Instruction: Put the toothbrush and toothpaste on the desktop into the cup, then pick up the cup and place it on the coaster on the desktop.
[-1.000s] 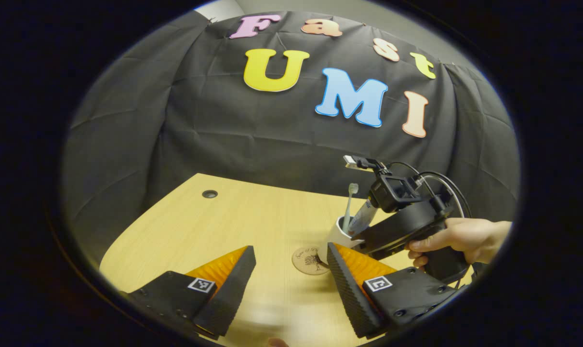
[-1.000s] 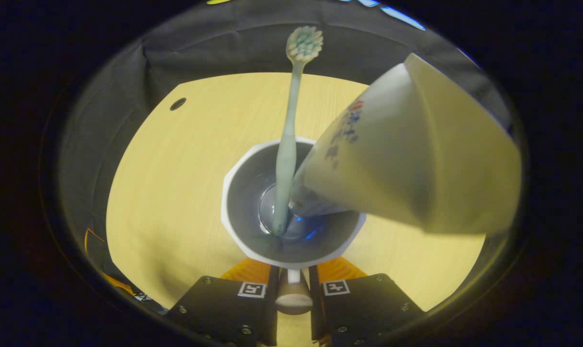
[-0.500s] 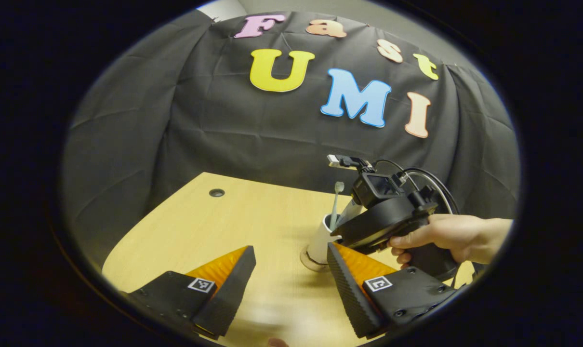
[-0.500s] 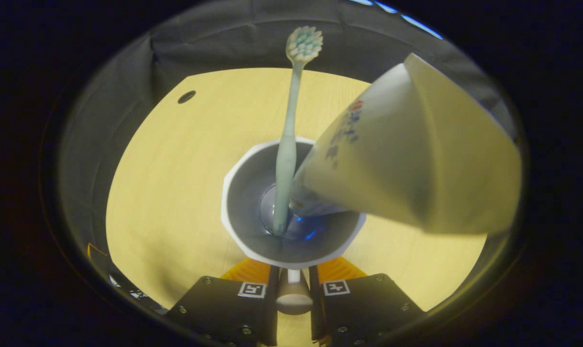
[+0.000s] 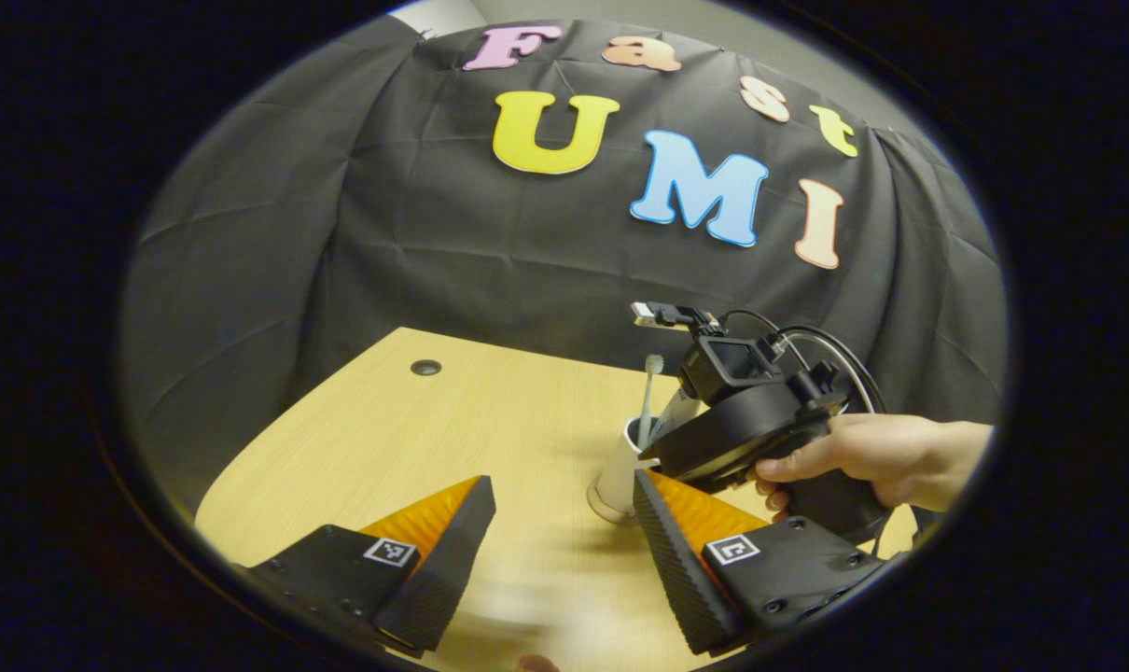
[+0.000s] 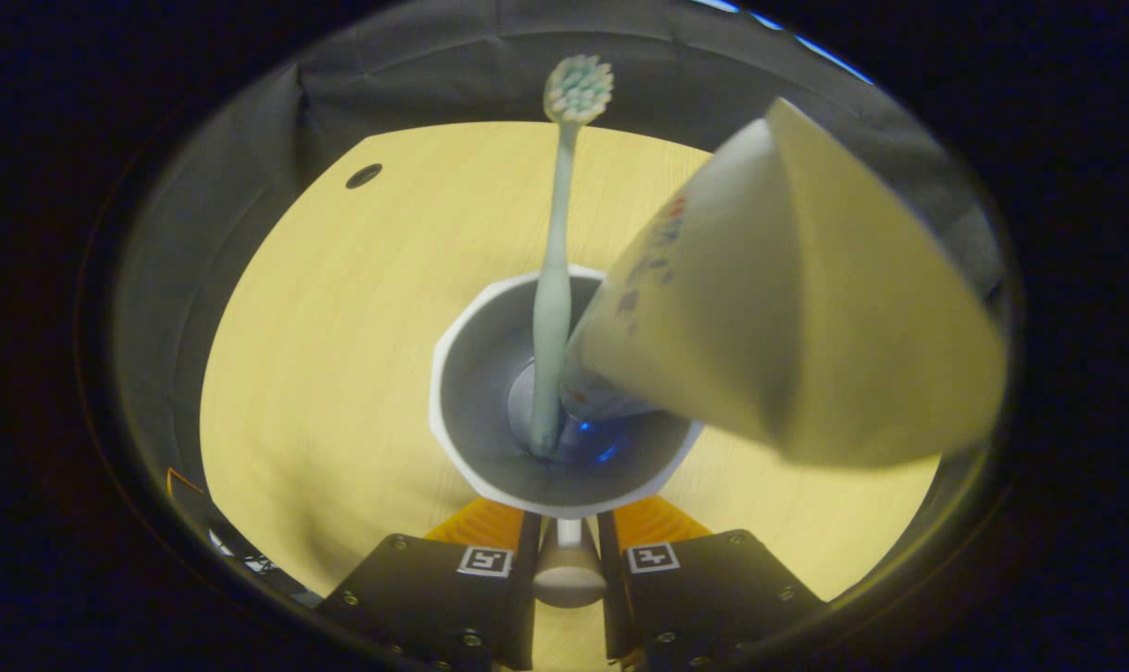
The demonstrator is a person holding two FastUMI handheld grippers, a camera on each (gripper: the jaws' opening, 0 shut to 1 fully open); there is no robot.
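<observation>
White cup, with toothbrush and toothpaste inside, is clenched by the right hand-held gripper, apparently seated on the coaster; left hand-held gripper gapes idle.

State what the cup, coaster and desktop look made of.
Cup: likely ceramic or hard plastic, white, faceted rim, smooth matte inside. Coaster: pale tan disc, perhaps wood or cork, mostly hidden. Desktop: light wood-grain laminate, faint sheen.

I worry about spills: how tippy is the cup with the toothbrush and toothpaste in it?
Probably top-heavy: the toothbrush and toothpaste rise well above the narrow cup. The toothpaste leans sideways, so jolts may shift it. The right gripper, shut on the handle, likely steadies it.
</observation>
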